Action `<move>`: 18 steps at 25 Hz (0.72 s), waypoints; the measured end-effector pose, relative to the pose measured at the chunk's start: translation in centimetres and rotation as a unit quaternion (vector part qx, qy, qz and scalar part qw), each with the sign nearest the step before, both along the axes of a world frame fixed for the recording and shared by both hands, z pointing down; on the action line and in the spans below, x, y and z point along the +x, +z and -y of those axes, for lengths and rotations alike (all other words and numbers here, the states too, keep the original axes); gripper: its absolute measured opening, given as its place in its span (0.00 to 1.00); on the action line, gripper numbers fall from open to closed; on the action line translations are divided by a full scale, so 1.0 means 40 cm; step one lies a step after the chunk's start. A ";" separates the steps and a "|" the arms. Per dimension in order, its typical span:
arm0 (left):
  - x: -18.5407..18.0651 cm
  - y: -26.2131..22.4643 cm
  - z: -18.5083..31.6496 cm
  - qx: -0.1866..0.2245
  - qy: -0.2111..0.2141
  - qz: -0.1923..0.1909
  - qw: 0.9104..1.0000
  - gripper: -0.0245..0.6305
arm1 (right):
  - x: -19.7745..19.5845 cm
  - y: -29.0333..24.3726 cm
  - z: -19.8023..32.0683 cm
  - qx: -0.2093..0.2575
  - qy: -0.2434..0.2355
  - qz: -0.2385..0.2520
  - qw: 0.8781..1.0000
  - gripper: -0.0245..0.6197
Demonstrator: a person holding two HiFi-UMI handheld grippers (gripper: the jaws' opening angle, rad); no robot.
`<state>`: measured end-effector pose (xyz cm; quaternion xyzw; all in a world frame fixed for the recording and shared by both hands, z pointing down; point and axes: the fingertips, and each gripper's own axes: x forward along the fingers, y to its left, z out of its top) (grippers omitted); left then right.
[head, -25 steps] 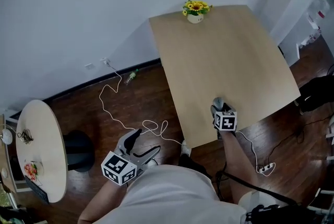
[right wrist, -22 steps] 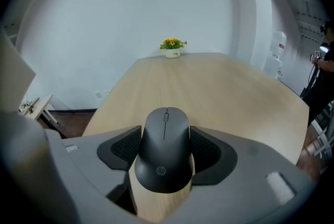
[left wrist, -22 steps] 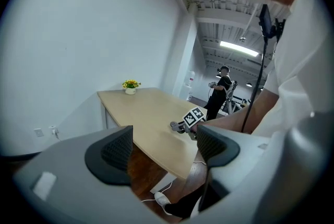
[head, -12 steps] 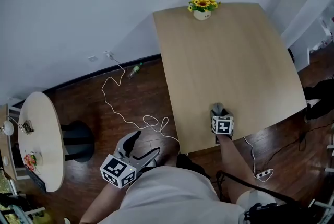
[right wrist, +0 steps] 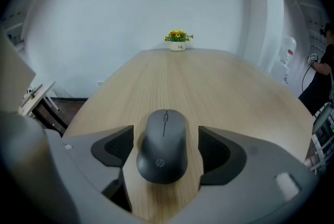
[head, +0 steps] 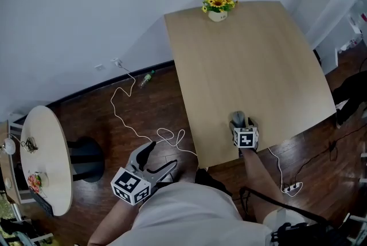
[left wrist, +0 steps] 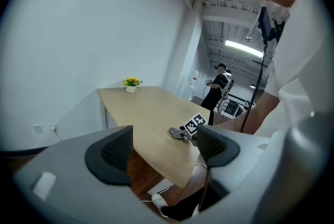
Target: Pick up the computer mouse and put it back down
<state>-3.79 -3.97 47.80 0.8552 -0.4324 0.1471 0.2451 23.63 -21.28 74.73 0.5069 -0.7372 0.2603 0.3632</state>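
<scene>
A dark grey computer mouse (right wrist: 163,144) lies flat on the light wood table (right wrist: 209,82), near its front edge. My right gripper (right wrist: 165,145) straddles it with the jaws opening. There is a gap between the mouse and each pad, so nothing presses on it. From the head view the mouse (head: 237,117) pokes out just ahead of the right gripper (head: 241,124). My left gripper (head: 162,156) hangs off the table's left side over the floor. In its own view the left gripper (left wrist: 163,147) is open with nothing between its pads.
A small pot of yellow flowers (head: 217,7) stands at the table's far edge. A white cable (head: 132,118) loops over the dark floor, and a power strip (head: 291,186) lies at the right. A round side table (head: 49,153) is at the left. Another person (left wrist: 216,87) stands far behind.
The right gripper has settled slightly lower at the table's front edge, and its fingers look wider apart around the mouse. The left gripper has barely shifted.
</scene>
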 end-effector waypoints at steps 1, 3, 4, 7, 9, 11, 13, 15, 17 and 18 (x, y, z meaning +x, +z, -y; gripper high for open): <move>-0.006 -0.001 -0.001 0.002 0.004 -0.002 1.000 0.58 | 0.001 -0.019 -0.006 0.008 0.002 0.000 1.000 0.65; -0.023 -0.002 -0.008 0.006 0.014 -0.005 1.000 0.58 | -0.003 -0.063 -0.027 0.027 0.006 0.002 1.000 0.65; -0.035 -0.002 -0.014 0.008 0.019 -0.005 1.000 0.58 | -0.010 -0.086 -0.042 0.037 0.006 0.001 0.999 0.65; -0.076 -0.002 -0.031 0.016 0.031 -0.005 0.999 0.58 | -0.029 -0.174 -0.101 0.067 0.011 -0.002 0.998 0.67; -0.103 -0.006 -0.044 0.023 0.040 -0.008 0.999 0.58 | -0.045 -0.242 -0.151 0.084 0.022 0.007 0.996 0.69; -0.140 -0.010 -0.065 0.029 0.050 -0.010 0.998 0.58 | -0.083 -0.305 -0.211 0.096 0.025 0.021 0.995 0.71; -0.173 -0.012 -0.090 0.034 0.059 -0.013 0.998 0.58 | -0.126 -0.362 -0.277 0.107 0.022 0.036 0.993 0.71; -0.200 -0.017 -0.120 0.039 0.070 -0.017 0.997 0.58 | -0.159 -0.414 -0.353 0.115 0.022 0.047 0.992 0.71; -0.230 -0.018 -0.155 0.043 0.080 -0.020 0.996 0.58 | -0.189 -0.459 -0.436 0.119 0.026 0.056 0.991 0.71; -0.247 -0.016 -0.173 0.044 0.085 -0.022 0.995 0.58 | -0.206 -0.477 -0.479 0.120 0.030 0.062 0.990 0.71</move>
